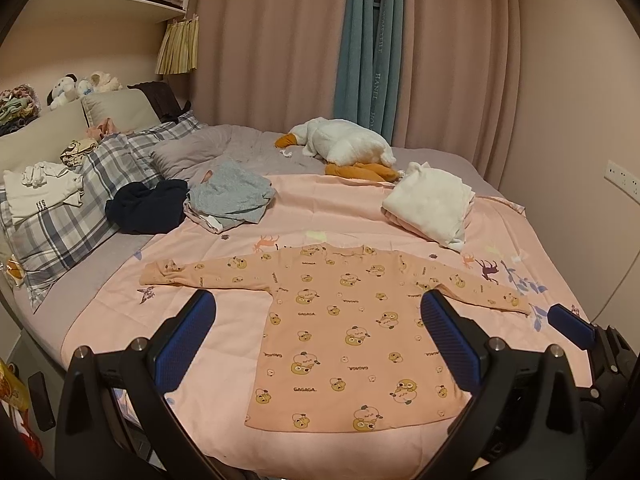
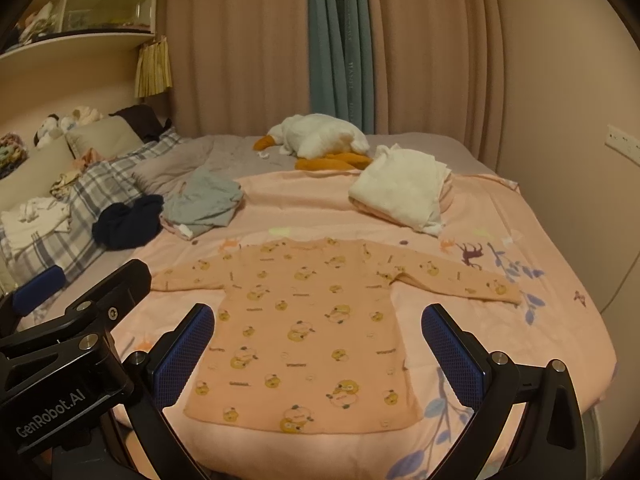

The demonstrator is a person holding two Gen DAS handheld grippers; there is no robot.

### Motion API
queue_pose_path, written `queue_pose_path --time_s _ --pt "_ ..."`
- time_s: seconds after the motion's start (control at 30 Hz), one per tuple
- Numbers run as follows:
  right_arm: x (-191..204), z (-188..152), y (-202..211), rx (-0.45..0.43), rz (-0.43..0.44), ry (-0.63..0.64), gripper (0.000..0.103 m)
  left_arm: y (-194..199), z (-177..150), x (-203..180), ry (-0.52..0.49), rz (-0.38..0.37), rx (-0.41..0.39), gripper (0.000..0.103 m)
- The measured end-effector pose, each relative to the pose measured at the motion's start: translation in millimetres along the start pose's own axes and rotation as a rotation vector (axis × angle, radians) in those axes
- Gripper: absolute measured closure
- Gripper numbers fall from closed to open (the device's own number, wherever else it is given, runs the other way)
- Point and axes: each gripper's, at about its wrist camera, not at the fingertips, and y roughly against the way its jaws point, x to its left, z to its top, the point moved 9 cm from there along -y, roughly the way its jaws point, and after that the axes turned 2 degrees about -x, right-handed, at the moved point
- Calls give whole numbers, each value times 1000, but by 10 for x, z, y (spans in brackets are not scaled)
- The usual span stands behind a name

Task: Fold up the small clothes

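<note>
With both the left gripper (image 1: 318,340) and right gripper (image 2: 318,354) wide open and empty above the bed's near edge, each should pinch a cuff of the flat peach long-sleeved bear-print shirt (image 1: 352,340) and fold inward.

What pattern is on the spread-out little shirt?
Cartoon ducks and "GAGAGA" lettering on peach shirt, clearest in the left wrist view.

My left claw (image 1: 318,336) hangs wide open above the shirt (image 1: 344,332), which lies flat on the pink quilt (image 1: 320,204), sleeves spread. My right claw (image 1: 570,326) (only a blue pad shows) sits near the right cuff. Beyond lie a grey pile (image 1: 230,196) and a plush goose (image 1: 344,146).
</note>
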Motion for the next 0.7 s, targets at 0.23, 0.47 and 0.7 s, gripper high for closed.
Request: queue_pose_path --time_s 0.23,0.47,0.7 --pt "-72 -3 -14 4 -8 -23 0 -1 -6 34 2 13 1 0" --pt "-189 -15 -22 12 -45 -62 0 -30 0 146 36 38 5 0" --pt "-185 -16 -30 9 -36 -59 0 -55 -19 179 39 50 13 0"
